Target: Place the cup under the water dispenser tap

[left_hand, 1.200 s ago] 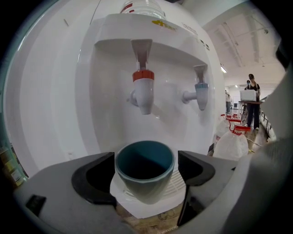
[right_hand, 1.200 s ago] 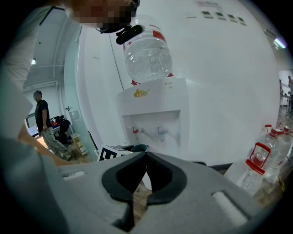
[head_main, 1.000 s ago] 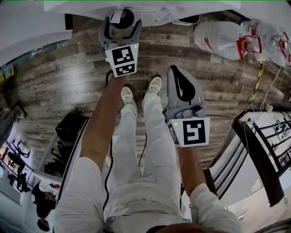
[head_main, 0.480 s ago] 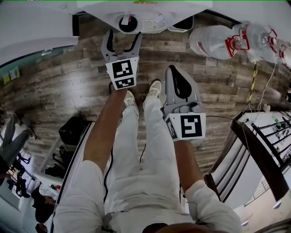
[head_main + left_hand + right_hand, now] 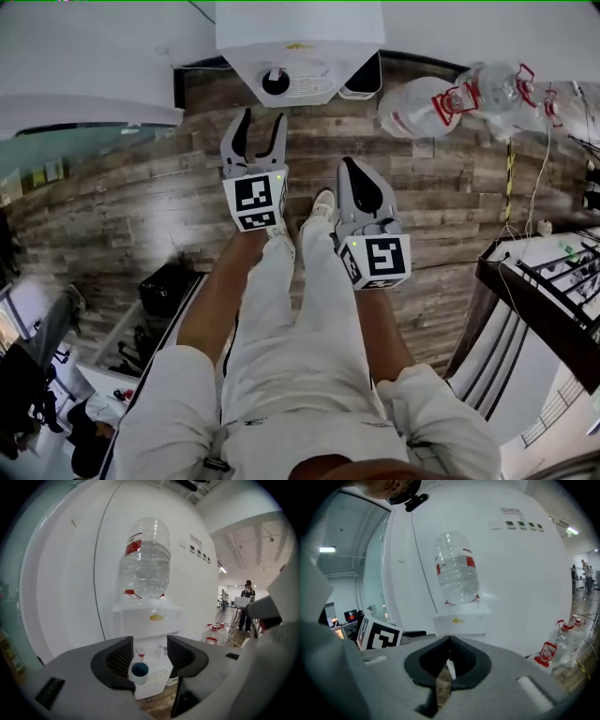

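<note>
A white cup (image 5: 276, 82) with a dark inside stands on the drip tray of the white water dispenser (image 5: 300, 37), under the red tap. In the left gripper view the cup (image 5: 139, 672) shows far ahead, between the jaws but well clear of them. My left gripper (image 5: 262, 117) hangs above the wooden floor, short of the dispenser; its jaws are closing with nothing between them (image 5: 149, 656). My right gripper (image 5: 349, 164) floats beside it, jaws shut and empty (image 5: 449, 641). A big clear bottle (image 5: 146, 559) sits on top of the dispenser.
Spare water bottles (image 5: 469, 89) with red handles lie on the floor right of the dispenser. A dark table (image 5: 544, 300) stands at the right, a black bag (image 5: 169, 286) at the left. People (image 5: 247, 592) stand far off. A curved white wall backs the dispenser.
The left gripper, whose jaws flanked the cup a second ago, has drawn back from the dispenser and narrowed its jaws. The cup stays on the tray. The right gripper pulled back too.
</note>
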Tool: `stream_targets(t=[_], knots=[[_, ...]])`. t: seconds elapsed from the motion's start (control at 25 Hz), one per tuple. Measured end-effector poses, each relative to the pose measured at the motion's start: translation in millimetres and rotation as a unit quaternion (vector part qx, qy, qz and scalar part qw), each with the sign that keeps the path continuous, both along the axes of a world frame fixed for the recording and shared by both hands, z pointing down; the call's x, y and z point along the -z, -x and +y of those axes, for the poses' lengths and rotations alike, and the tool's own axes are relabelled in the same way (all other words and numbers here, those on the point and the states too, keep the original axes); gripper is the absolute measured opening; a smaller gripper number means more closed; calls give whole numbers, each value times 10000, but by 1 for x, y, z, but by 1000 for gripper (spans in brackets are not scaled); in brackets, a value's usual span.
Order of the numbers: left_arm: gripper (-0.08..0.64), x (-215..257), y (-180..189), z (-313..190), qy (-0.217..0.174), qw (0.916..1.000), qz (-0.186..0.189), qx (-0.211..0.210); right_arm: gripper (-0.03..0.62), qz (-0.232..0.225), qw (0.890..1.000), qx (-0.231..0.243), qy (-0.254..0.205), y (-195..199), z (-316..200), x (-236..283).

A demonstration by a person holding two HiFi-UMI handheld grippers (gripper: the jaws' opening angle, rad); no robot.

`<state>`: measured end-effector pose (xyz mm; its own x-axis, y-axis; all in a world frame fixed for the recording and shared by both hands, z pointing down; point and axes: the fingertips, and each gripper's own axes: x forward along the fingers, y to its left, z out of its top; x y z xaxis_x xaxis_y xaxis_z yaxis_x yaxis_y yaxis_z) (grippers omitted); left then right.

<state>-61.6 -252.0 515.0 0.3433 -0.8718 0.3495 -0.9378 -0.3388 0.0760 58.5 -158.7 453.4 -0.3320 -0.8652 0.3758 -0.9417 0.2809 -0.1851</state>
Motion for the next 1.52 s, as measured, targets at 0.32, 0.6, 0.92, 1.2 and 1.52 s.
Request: stream_targets(t=[0.32, 0.6, 0.92, 1.2, 1.52], knots=[[106, 100, 5, 56, 29, 9996, 250, -130, 0, 88, 9998, -49, -174, 3, 32, 81], [-2, 188, 10, 87, -114, 9994, 336, -49, 0, 19, 9987, -4, -503, 6, 45, 161], [-3, 270, 13, 122, -388, 9985, 326, -226, -2, -131, 9977, 121, -661, 12, 69, 222], [-3, 310, 9, 142, -559, 9965, 504, -356, -2, -125, 9948, 327, -954, 19, 73, 258], [-3, 318, 14, 147, -702, 9957, 494, -355, -2, -120, 9920, 410, -1192, 31, 68, 263]])
